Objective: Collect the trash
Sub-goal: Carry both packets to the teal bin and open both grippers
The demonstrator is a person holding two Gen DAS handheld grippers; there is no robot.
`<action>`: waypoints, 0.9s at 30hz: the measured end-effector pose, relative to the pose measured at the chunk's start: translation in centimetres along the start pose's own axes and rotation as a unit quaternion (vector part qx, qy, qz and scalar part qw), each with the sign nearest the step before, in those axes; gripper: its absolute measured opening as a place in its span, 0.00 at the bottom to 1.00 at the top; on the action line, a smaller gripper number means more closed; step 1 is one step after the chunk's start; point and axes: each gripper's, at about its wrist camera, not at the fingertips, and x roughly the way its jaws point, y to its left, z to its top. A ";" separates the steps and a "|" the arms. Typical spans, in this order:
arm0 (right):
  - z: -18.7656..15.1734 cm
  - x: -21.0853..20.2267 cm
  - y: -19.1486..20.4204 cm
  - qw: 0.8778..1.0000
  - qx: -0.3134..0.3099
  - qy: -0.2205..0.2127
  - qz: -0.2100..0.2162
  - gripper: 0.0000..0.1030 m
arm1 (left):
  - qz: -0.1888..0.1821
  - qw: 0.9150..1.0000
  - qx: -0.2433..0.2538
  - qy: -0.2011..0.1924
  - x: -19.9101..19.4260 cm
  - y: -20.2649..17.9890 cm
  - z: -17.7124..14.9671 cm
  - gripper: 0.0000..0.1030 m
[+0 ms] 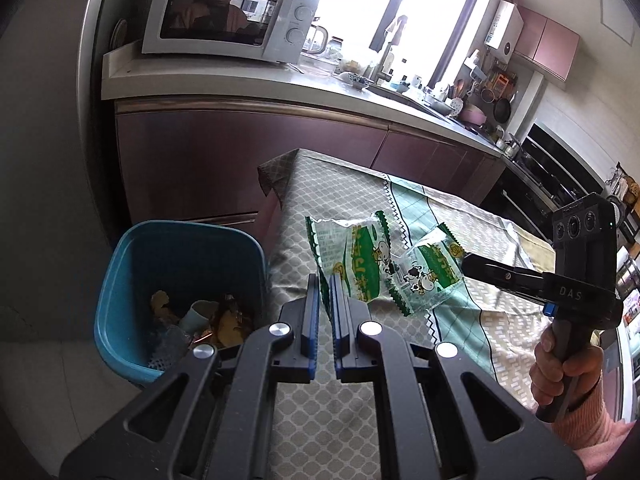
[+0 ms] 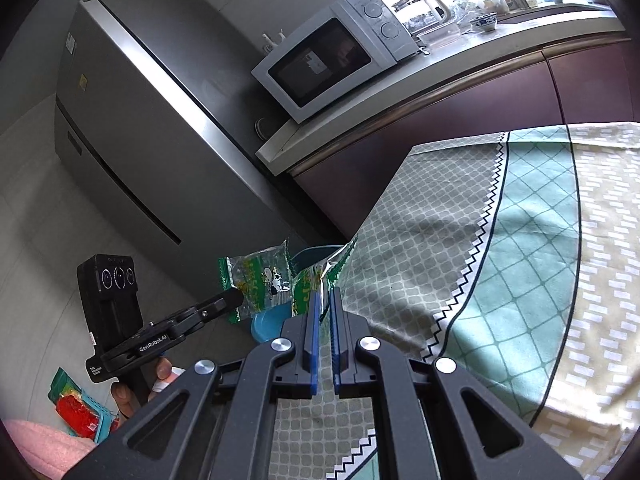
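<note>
Kitchen cupboards stand behind the cloth-covered surface [image 1: 400, 360], and a blue plastic bin [image 1: 120, 280] with trash in it sits on the floor just beside its edge. Each tool pinches one crinkly green-and-clear snack wrapper with a cow picture: the left tool [image 1: 325, 285] is nearly closed on the bigger wrapper [image 1: 352, 252], and the right tool [image 2: 325, 300] on the smaller wrapper [image 1: 430, 280], both held up near the bin. These wrappers are thin and slippery, so I think one could slide out or float past the bin onto the floor if a tool lets go too early.

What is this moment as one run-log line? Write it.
left gripper: shut on left wrapper | right gripper: shut on right wrapper | blue bin: beside table, neither wrapper inside
</note>
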 end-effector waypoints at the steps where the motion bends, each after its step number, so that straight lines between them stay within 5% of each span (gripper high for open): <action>1: 0.1 0.3 0.1 1.000 -0.001 0.002 0.001 0.04 | 0.002 1.000 -0.001 -0.002 -0.1 0.2 0.0 0.06; 27: 1.5 5.9 3.2 0.998 -0.026 0.042 0.027 0.04 | 0.044 0.998 -0.040 -0.020 -2.4 5.2 -0.2 0.06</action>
